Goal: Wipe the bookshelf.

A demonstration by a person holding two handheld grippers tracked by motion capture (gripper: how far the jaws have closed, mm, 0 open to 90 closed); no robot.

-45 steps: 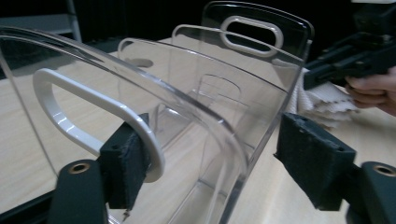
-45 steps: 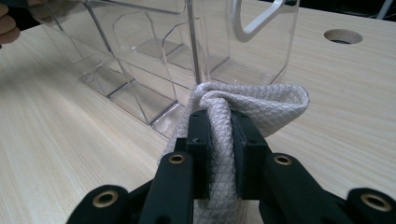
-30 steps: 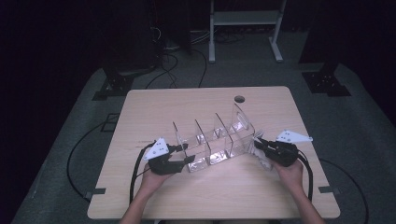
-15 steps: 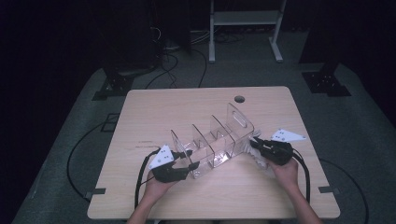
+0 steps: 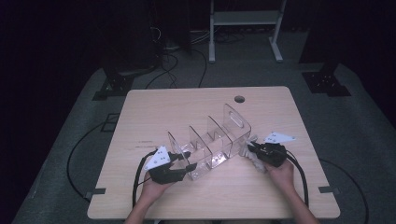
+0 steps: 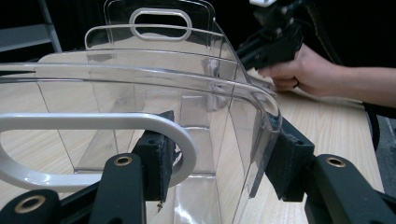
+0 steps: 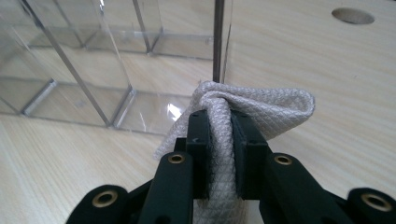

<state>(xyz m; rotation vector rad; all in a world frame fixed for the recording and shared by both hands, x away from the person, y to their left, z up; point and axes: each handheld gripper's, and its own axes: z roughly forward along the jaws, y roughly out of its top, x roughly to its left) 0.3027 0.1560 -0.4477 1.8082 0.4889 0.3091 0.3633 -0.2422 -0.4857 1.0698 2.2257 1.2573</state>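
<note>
A clear acrylic file rack (image 5: pixel 210 140) with several upright dividers lies slantwise on the wooden table (image 5: pixel 177 105). My left gripper (image 5: pixel 189 161) is shut on its near end panel; in the left gripper view one pad (image 6: pixel 156 163) sits in the handle cutout and the other at the panel's outer edge, with the rack (image 6: pixel 140 84) stretching away. My right gripper (image 5: pixel 250 148) is shut on a white woven cloth (image 7: pixel 261 107) and holds it against the foot of the rack's far end panel. That cloth (image 5: pixel 253 159) bunches under the right hand.
A round cable hole (image 5: pixel 239 99) sits near the table's far edge. Black cables trail from both grippers over the near edge. A white metal stand (image 5: pixel 243 18) and more cables are on the dark floor beyond the table.
The left gripper has drawn back toward the near edge with the rack's end, swinging the rack slightly. The right gripper with the cloth has shifted a little left along the far end panel.
</note>
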